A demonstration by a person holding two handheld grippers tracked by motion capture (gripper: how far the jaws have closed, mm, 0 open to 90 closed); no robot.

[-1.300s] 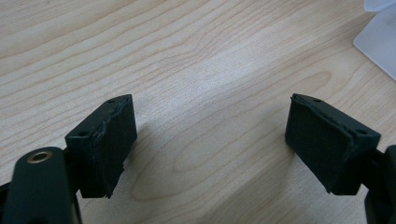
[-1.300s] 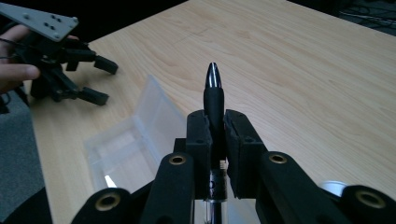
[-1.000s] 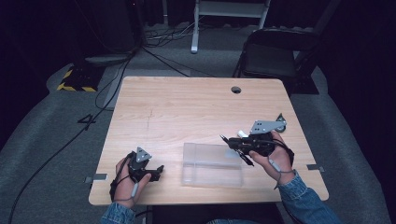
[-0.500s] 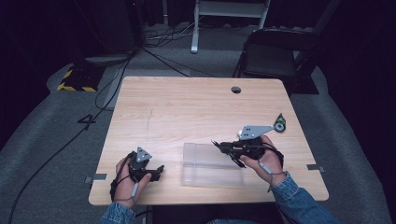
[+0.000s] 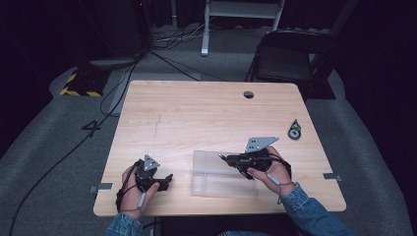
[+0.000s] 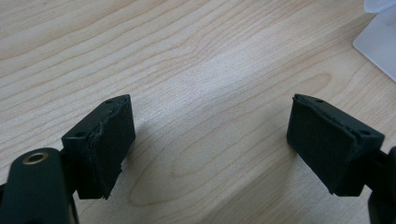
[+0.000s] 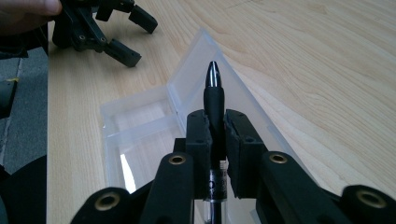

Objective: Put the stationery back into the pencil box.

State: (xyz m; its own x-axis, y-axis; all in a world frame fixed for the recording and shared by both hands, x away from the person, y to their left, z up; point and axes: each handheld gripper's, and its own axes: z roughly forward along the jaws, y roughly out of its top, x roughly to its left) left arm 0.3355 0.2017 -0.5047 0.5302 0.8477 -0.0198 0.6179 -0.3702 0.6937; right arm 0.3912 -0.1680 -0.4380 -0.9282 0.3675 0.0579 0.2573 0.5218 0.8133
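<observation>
A clear plastic case (image 5: pixel 216 183) lies open near the table's front edge, its lid (image 7: pixel 196 79) folded back. My right gripper (image 5: pixel 230 160) hovers over the case's right part, shut on a black pen (image 7: pixel 213 91) whose tip points left past the pads. In the right gripper view the pen stands between the pads of my right gripper (image 7: pixel 215 135), above the case (image 7: pixel 140 126). My left gripper (image 5: pixel 166 181) rests on the wood left of the case, open and holding nothing. The left gripper view shows my left gripper (image 6: pixel 210 140) over bare wood, the case's corner (image 6: pixel 380 39) at far right.
A small black round object (image 5: pixel 294 130) lies on the table (image 5: pixel 206 113) near its right edge. A cable hole (image 5: pixel 248 94) sits at the back. A black chair (image 5: pixel 290 54) stands behind the table. Cables run across the floor at left.
My right gripper has come down and to the left with the pen, from beside the case's right end to over the case. The left gripper has stayed put.
</observation>
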